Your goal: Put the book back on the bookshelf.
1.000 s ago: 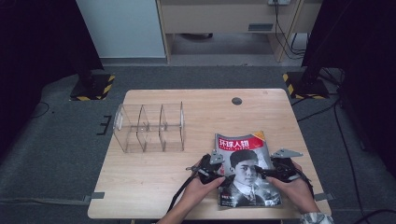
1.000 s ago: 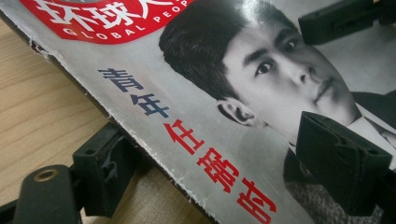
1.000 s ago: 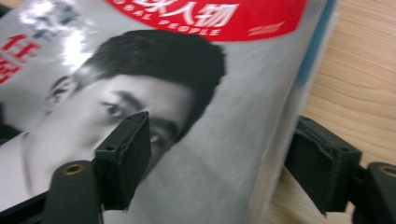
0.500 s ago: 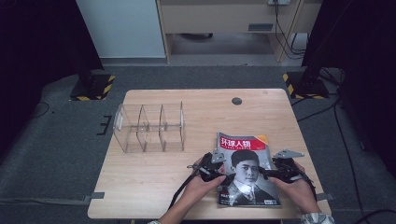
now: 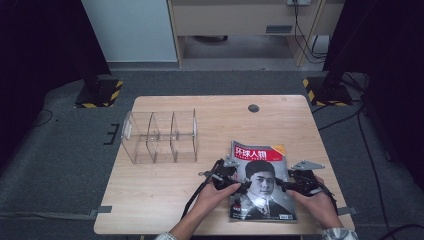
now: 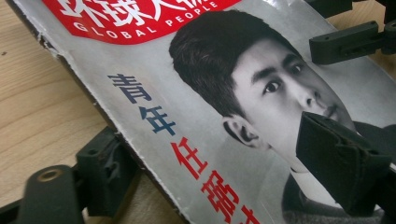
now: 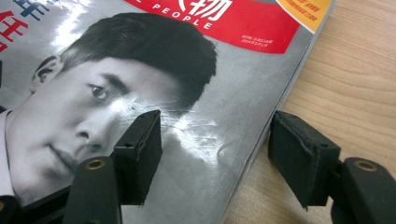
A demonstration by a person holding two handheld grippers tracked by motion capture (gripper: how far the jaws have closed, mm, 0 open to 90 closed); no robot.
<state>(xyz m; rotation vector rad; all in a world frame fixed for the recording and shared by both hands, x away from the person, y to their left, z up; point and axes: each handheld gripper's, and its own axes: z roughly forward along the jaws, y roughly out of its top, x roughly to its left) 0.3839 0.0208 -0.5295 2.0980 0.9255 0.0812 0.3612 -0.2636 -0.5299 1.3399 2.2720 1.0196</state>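
The magazine [image 5: 261, 182] lies flat on the near right part of the wooden table [image 5: 165, 195]. My left gripper [image 6: 224, 172] is open wide across the magazine's left edge, one jaw over the cover and one beside it. My right gripper [image 7: 215, 154] is open wide across its right edge.

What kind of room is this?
Probably a lab or recording studio: a lone wooden table on grey carpet, black stands with hazard-striped bases, cables on the floor, and hand-held grippers working a magazine.

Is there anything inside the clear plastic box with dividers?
No, the clear plastic divided organizer stands empty on the wooden table.
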